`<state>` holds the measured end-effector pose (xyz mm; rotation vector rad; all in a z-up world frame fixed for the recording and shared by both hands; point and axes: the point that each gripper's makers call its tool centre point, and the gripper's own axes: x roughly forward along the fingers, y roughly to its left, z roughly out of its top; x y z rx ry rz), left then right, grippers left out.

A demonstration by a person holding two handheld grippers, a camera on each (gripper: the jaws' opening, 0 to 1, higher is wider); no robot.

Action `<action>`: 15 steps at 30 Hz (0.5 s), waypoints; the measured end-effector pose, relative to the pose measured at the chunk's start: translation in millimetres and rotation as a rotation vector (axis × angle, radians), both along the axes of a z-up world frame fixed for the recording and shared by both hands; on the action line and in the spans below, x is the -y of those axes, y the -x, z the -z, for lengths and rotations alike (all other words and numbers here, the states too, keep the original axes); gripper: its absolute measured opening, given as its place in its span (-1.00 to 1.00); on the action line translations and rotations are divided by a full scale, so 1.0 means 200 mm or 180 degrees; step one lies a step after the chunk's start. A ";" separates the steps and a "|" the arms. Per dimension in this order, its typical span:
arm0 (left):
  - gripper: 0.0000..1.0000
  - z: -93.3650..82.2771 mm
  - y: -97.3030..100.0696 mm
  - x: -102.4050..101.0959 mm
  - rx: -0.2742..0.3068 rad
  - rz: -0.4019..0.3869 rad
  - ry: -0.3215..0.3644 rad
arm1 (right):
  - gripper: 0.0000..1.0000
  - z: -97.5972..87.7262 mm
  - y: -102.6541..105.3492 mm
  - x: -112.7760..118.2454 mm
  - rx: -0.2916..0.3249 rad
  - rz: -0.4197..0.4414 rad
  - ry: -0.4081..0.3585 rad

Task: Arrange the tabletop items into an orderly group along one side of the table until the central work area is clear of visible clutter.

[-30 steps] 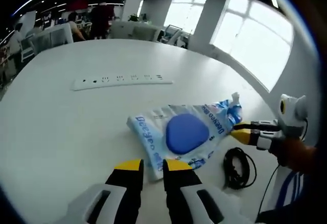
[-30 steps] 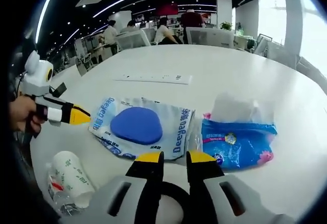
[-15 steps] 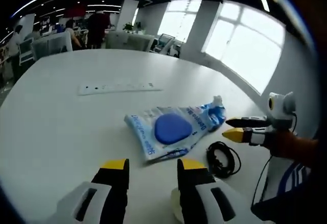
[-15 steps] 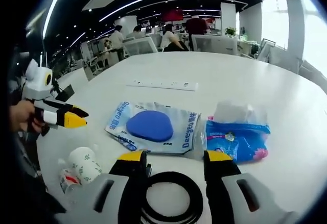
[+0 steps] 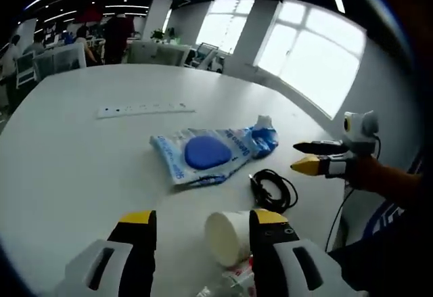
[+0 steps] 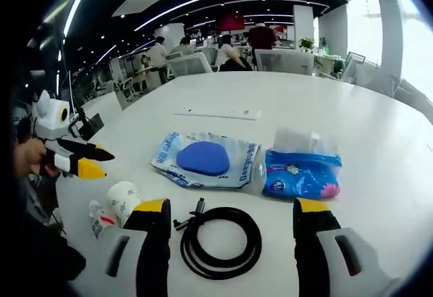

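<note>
Inventory of bench [image 6: 379, 141], central area: coiled black cable [image 6: 220, 241], lying flat just ahead of my right gripper [image 6: 230, 224], jaws spread wide and empty, the coil framed between them; clear pouch with blue pad [image 6: 206, 160] beyond the cable, long axis running across my right view; blue tissue pack [image 6: 301, 175] touching the pouch's right end; white power strip [image 6: 220, 112] farther back. Paper cup [image 5: 226, 235] on its side, mouth toward me, beside a crushed bottle [image 6: 99, 219], directly before my left gripper [image 5: 201, 219], jaws likewise parted, holding nothing. Judgement: cable falls to the right, cup to the left; each lies nearest its own jaws.
</note>
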<state>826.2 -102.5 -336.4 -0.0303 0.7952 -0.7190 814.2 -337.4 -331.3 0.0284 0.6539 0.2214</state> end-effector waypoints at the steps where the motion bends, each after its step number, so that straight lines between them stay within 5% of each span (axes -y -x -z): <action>1: 0.07 0.01 0.01 0.00 0.0000 0.0000 0.0013 | 0.50 0.00 0.00 0.00 0.0001 0.0001 0.0001; 8: 0.11 0.01 0.10 0.01 0.0018 0.0002 0.0131 | 0.64 -0.01 0.10 0.00 0.0018 -0.0060 0.0041; 13: -0.33 0.01 0.15 0.04 0.0023 0.0127 0.0224 | 0.62 0.00 0.16 0.02 -0.0024 0.0018 0.0030; 15: -0.33 0.02 0.15 0.05 0.0047 0.0146 0.0219 | 0.60 0.00 0.18 0.03 -0.0049 0.0039 0.0022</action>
